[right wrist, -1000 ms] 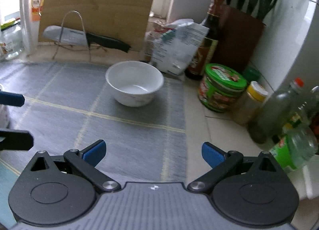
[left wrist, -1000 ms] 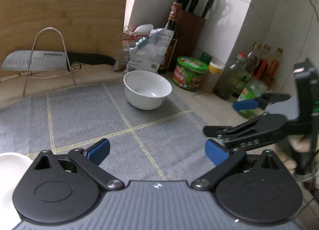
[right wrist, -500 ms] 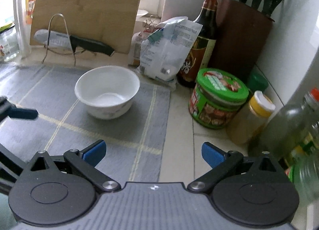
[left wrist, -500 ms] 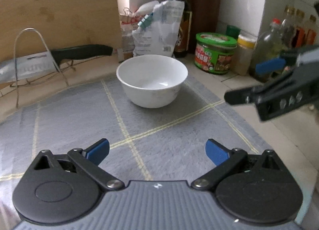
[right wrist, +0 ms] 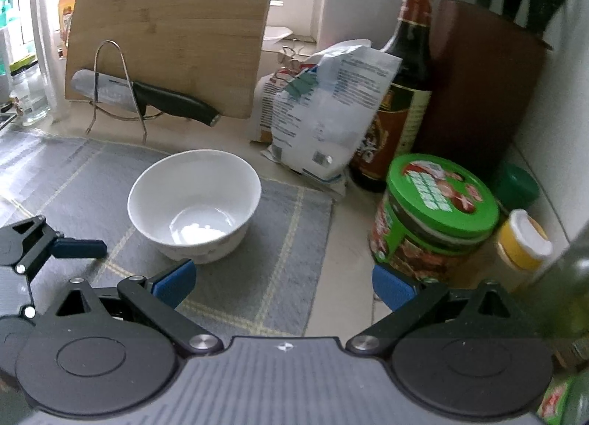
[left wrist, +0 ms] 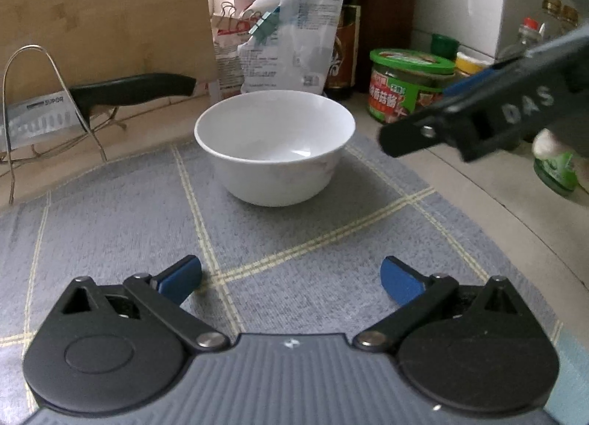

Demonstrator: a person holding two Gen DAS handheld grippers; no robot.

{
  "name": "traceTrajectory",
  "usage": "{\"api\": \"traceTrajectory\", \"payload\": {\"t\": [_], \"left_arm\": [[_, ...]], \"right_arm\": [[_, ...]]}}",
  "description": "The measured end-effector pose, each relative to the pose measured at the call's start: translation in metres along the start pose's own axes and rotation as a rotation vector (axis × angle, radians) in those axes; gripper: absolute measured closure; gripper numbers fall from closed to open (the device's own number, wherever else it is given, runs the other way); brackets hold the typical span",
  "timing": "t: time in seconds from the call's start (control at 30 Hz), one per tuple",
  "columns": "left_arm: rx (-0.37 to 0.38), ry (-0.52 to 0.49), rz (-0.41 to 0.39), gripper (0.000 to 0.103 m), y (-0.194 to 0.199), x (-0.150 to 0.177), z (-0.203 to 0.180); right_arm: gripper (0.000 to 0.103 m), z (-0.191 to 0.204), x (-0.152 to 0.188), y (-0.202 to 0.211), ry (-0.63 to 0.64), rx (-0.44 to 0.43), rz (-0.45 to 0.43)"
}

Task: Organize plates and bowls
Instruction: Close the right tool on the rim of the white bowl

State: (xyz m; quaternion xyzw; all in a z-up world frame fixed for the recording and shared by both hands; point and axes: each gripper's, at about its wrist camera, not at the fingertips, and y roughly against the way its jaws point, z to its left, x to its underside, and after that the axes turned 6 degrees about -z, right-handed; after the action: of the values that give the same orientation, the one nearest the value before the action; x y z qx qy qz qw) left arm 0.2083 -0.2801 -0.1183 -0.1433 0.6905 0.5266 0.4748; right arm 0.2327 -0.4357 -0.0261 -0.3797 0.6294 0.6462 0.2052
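Observation:
A white bowl [left wrist: 274,145] stands upright and empty on a grey checked mat [left wrist: 313,241]; it also shows in the right wrist view [right wrist: 195,204]. My left gripper [left wrist: 291,279] is open and empty, low over the mat, with the bowl straight ahead of it. My right gripper [right wrist: 281,279] is open and empty, just right of and behind the bowl, over the mat's right edge. The right gripper's arm shows in the left wrist view [left wrist: 478,116], to the bowl's right. The left gripper's fingers [right wrist: 79,247] show at the left in the right wrist view.
Behind the bowl lie paper bags [right wrist: 324,112], a dark sauce bottle [right wrist: 401,94], a knife block [right wrist: 482,86], a green-lidded jar [right wrist: 434,215] and a yellow-lidded jar [right wrist: 522,241]. A knife on a wire rack [left wrist: 73,105] leans against a bamboo board [left wrist: 99,13].
Both grippers have moved forward toward the bowl, which now looks larger and nearer. The right gripper has swung to the bowl's right side. Both stay open.

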Motion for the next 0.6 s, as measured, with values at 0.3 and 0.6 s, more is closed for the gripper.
{"api": "traceTrajectory", "payload": {"t": [0.3,0.6], "left_arm": [[-0.045,0.008,-0.048,0.001,-0.014,-0.022,-0.005],[-0.08,0.026,-0.094,0.002,-0.022,-0.033,-0.004]], "right_arm": [[0.0,0.0,-0.018,-0.026,0.013,-0.104,0.008],[0.0,0.002,-0.043,-0.049,-0.007,-0.243,0.006]]}}
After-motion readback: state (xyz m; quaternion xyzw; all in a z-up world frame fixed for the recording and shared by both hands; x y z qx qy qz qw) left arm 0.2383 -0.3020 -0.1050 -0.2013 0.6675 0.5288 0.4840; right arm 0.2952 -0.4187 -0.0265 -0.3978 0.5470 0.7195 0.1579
